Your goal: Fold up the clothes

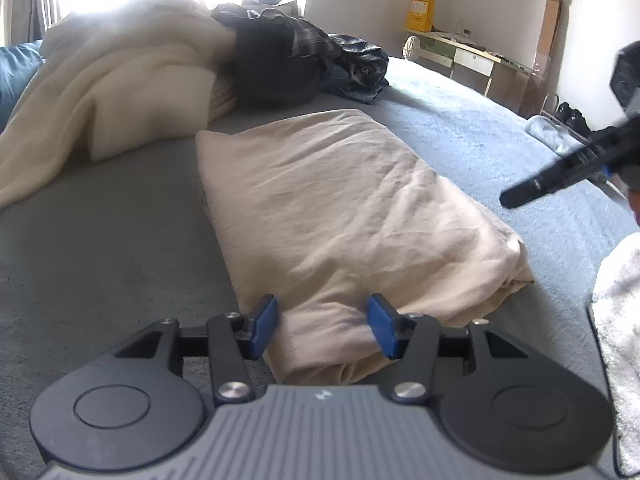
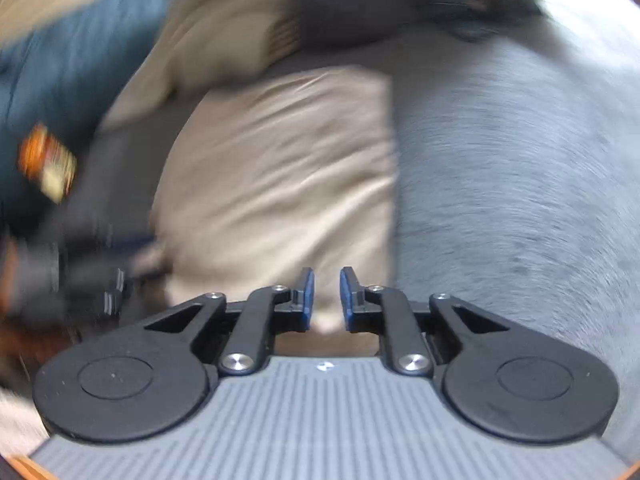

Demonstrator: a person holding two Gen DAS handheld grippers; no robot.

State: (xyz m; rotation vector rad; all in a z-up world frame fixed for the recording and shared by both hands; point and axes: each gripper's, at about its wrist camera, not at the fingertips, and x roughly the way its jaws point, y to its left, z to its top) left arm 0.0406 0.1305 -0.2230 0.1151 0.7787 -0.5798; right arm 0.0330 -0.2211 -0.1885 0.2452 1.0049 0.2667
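Nearest in the left wrist view, the left tongs (image 1: 322, 326) stand half wide, one blue pad on each side of the near end of the folded beige cotton garment (image 1: 340, 216). The cloth bulges between the pads, but they do not look pressed into it, so this reads as a loose straddle and not a grip. The garment lies on the grey-blue fleece bed cover (image 1: 480, 148), a long rectangle whose long axis runs away from these tongs toward 12 o'clock, tilting a little to 11. Its thick folded edge is at 6 o'clock, right under the left pads.

The right tongs (image 1: 520, 196) come in at 3 o'clock in that view, off the garment's right edge and apart from it. In the blurred right wrist view the right tongs (image 2: 327, 296) are narrow, a slim gap with nothing between the pads, poised above the garment's near right corner (image 2: 280, 168). So the left hand is the nearer one to the cloth.

Judged from this, the next fold would bring the near end toward 12 o'clock along the long axis, and both tongs need a near corner each.

Farther off at 11 o'clock lies a rumpled cream blanket (image 1: 120, 76), and at 12 a heap of dark checked clothes (image 1: 296, 52) waits unfolded.
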